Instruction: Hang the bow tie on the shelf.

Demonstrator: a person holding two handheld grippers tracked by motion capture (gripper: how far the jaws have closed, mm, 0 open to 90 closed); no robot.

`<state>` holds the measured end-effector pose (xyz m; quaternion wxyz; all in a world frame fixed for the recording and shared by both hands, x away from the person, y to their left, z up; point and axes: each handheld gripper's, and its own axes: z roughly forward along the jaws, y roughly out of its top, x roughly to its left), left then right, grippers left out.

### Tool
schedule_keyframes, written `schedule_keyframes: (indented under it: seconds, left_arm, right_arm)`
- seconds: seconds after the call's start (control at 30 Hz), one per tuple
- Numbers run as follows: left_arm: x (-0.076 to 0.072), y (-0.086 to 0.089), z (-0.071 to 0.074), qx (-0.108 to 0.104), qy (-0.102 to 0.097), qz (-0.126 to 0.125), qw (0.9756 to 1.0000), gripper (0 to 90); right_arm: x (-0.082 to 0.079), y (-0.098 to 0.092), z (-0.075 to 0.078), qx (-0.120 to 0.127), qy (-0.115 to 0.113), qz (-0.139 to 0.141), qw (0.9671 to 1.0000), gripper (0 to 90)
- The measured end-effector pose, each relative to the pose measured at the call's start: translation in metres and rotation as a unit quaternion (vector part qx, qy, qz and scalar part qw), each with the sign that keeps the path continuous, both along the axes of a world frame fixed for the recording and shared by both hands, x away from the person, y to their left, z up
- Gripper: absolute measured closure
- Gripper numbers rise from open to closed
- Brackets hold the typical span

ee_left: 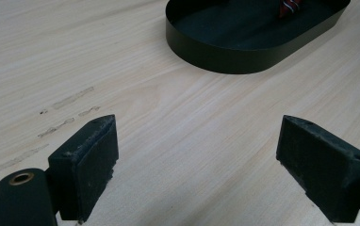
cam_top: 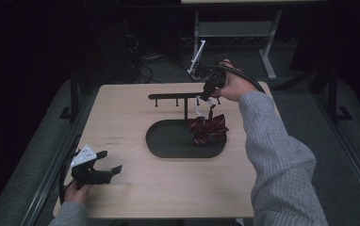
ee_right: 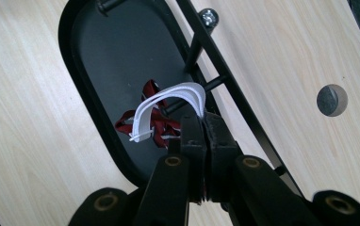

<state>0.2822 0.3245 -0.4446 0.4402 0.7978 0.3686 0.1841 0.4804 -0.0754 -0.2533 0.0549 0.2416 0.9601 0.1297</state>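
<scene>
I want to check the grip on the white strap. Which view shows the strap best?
The right gripper view: the white strap loops out from the right tool, whose jaws are closed on it. In the high view the strap is small, above the striped bow. The left gripper view catches a bit of the bow.

Dim lab — bare worktable (cam_top: 121, 117); floor cables (cam_top: 143, 70)

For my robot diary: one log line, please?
right gripper: shut on white strap of red striped bow | left gripper: open | black oval tray
</scene>
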Motion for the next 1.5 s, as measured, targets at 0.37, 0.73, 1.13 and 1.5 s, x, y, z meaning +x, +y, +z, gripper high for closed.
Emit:
schedule_keyframes:
  seconds: [0.37, 0.73, 1.13, 1.5]
  left_arm:
    - [0.000, 0.000, 0.000, 0.000, -0.001, 0.000, 1.0000, 12.9]
    - [0.000, 0.000, 0.000, 0.001, -0.001, 0.001, 1.0000, 12.9]
    - [0.000, -0.001, 0.000, -0.002, -0.002, 0.001, 1.0000, 12.9]
    - [0.000, -0.001, 0.001, 0.001, -0.001, 0.000, 1.0000, 12.9]
  right_arm:
    - [0.006, -0.001, -0.007, 0.006, 0.006, -0.009, 0.9999, 86.9]
    - [0.007, -0.001, -0.009, 0.007, 0.006, -0.010, 0.9999, 84.9]
    - [0.006, -0.003, -0.011, 0.013, 0.012, -0.013, 0.9998, 83.8]
    - [0.000, -0.004, -0.010, 0.021, 0.013, -0.010, 0.9996, 82.0]
